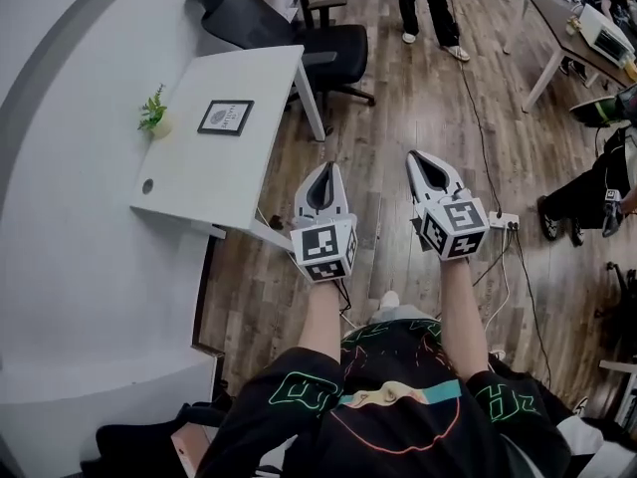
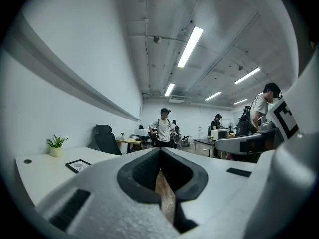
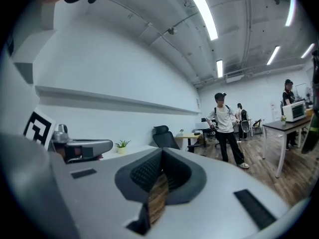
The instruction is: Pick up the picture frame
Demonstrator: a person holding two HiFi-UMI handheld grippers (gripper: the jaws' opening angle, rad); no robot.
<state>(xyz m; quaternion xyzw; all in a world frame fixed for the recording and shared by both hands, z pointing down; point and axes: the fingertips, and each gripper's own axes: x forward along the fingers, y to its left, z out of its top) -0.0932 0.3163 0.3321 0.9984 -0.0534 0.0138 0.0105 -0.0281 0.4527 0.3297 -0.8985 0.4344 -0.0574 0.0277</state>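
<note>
The picture frame [image 1: 226, 117], black-edged with a white mat, lies flat on a white desk [image 1: 204, 182] at the left of the head view. A small potted plant [image 1: 153, 114] stands beside it. In the left gripper view the frame [image 2: 78, 165] shows low on the left, well ahead of the jaws. My left gripper [image 1: 325, 170] and right gripper [image 1: 417, 156] hover side by side over the wood floor, to the right of the desk and apart from it. Both are shut and empty. In their own views, the left gripper [image 2: 160, 152] and right gripper [image 3: 162, 152] point level.
A black office chair [image 1: 289, 33] stands behind the desk's far end. A person [image 1: 428, 3] stands further back on the floor, and others sit at the right by another table [image 1: 557, 28]. A power strip [image 1: 503, 220] and cables lie on the floor to my right.
</note>
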